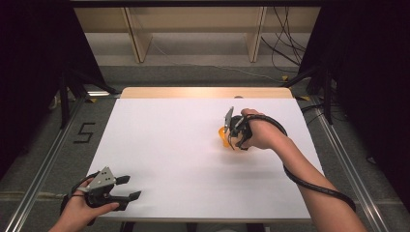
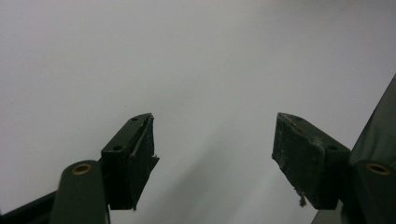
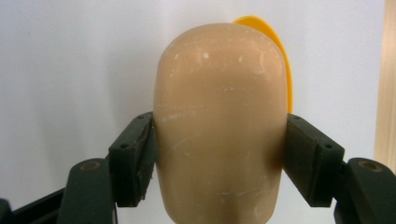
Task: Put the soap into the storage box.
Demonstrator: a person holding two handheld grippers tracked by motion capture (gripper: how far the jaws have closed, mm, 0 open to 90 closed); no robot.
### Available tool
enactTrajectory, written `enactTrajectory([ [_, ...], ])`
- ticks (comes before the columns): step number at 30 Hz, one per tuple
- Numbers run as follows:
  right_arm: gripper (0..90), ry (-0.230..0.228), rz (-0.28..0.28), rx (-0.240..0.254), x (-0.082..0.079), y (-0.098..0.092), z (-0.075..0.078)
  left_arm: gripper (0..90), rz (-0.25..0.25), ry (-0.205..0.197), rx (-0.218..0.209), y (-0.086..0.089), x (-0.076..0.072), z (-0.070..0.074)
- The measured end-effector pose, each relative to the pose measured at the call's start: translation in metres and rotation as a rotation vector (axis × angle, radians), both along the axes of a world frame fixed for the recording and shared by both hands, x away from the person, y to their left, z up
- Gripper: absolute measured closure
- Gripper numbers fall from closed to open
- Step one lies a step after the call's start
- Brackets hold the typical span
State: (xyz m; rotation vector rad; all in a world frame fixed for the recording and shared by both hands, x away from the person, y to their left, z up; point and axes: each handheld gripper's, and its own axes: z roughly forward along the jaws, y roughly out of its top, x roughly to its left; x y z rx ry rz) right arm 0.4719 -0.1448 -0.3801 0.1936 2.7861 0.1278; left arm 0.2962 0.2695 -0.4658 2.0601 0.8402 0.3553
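Over mid-table, the right gripper [image 3: 219, 154] is clamping a rounded tan object [image 3: 219, 121] beside an orange piece [image 3: 275, 51]. Meanwhile the left gripper [image 2: 212, 149] is hovering, jaws apart, over the white table [image 1: 164, 145].

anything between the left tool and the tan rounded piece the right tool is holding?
Nothing visible. The left tool sits open at the near-left table corner; bare white tabletop runs from it to the tan rounded piece, clamped in the right tool beside an orange object.
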Motion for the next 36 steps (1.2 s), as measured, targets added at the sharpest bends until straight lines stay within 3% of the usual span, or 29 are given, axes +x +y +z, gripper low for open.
enactTrajectory([
  [1,33.4,-0.004,0.033,0.006,0.004,0.000,0.000,29.3,0.000,0.002,-0.001,0.000,0.000,0.000],
  [6,33.4,-0.021,0.020,0.006,0.005,-0.002,0.000,29.2,-0.001,0.001,0.000,0.000,0.000,0.000],
  [7,33.4,-0.026,0.033,0.007,0.007,-0.002,-0.001,29.2,-0.011,-0.007,0.024,0.002,0.001,0.001],
  [8,33.4,-0.017,-0.005,0.008,0.005,-0.002,-0.001,29.2,-0.014,-0.014,0.029,0.002,0.002,0.001],
  [15,33.4,-0.027,0.004,0.010,0.012,-0.002,-0.001,29.2,-0.011,-0.008,0.024,0.002,0.001,0.001],
  [16,33.4,-0.031,-0.025,0.008,0.011,-0.001,-0.001,29.2,-0.012,-0.007,0.025,0.002,0.001,0.001],
  [19,33.4,-0.048,0.023,0.006,0.016,-0.001,0.000,29.2,-0.011,-0.007,0.023,0.002,0.001,0.001],
  [20,33.4,-0.034,-0.032,0.011,0.013,-0.001,-0.001,29.2,-0.010,-0.008,0.022,0.002,0.001,0.001],
  [21,33.4,-0.055,0.015,0.010,0.016,-0.001,-0.001,29.3,-0.010,-0.009,0.022,0.002,0.001,0.001],
  [22,33.4,-0.051,0.021,0.008,0.017,-0.001,-0.001,29.3,-0.010,-0.008,0.022,0.002,0.001,0.001],
  [24,33.4,-0.063,0.017,0.013,0.018,0.000,-0.001,29.2,-0.010,-0.007,0.022,0.002,0.001,0.001],
  [26,33.4,-0.044,-0.034,0.011,0.016,0.000,-0.002,29.2,-0.011,-0.007,0.023,0.002,0.001,0.001],
  [29,33.4,-0.072,0.025,0.009,0.021,0.002,-0.003,29.3,-0.009,-0.008,0.021,0.002,0.001,0.001],
  [31,33.4,-0.073,0.023,0.015,0.022,0.002,-0.003,29.2,-0.009,-0.008,0.021,0.002,0.001,0.001],
  [32,33.4,-0.065,-0.007,0.016,0.021,0.003,-0.004,29.3,-0.008,-0.007,0.019,0.002,0.001,0.001],
  [35,33.4,-0.072,0.014,0.016,0.023,0.003,-0.004,29.2,-0.010,-0.010,0.021,0.002,0.001,0.001],
  [36,33.4,-0.068,-0.010,0.019,0.023,0.003,-0.005,29.2,-0.010,-0.009,0.021,0.002,0.001,0.001],
])
